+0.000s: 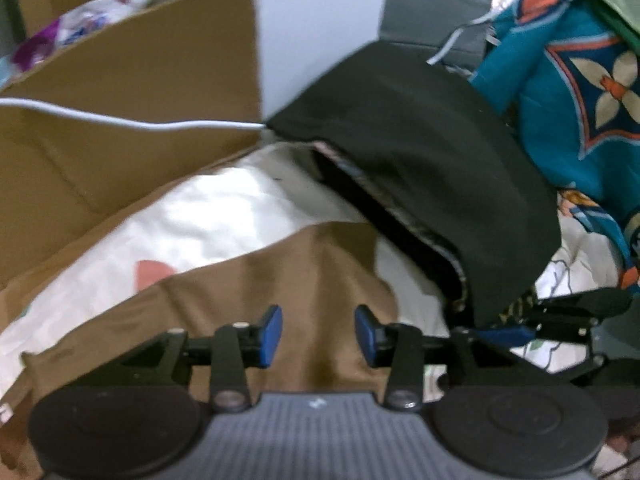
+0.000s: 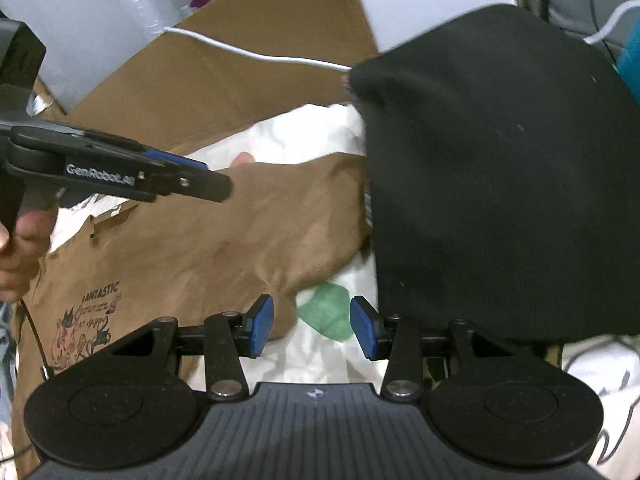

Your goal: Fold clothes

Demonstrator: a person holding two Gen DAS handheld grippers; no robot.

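A brown T-shirt (image 2: 192, 248) with a small cartoon print (image 2: 86, 328) lies spread on the white patterned bedsheet (image 1: 192, 216). A black garment (image 2: 500, 168) lies folded to its right, overlapping its edge. My left gripper (image 1: 319, 330) hovers open over the brown T-shirt (image 1: 256, 292), with nothing between its blue pads. My right gripper (image 2: 312, 326) is also open, above a green patch of the sheet between the two garments. In the left wrist view the right gripper (image 1: 516, 322) shows side-on at the lower corner of the black garment (image 1: 432, 160). In the right wrist view a hand holds the left gripper (image 2: 216, 188).
An open cardboard box (image 1: 120, 120) stands along the far left side of the bed, with a white cable (image 1: 120, 120) across it. A teal patterned blanket (image 1: 580, 100) is heaped at the right, and a grey bag (image 1: 432, 8) stands behind the black garment.
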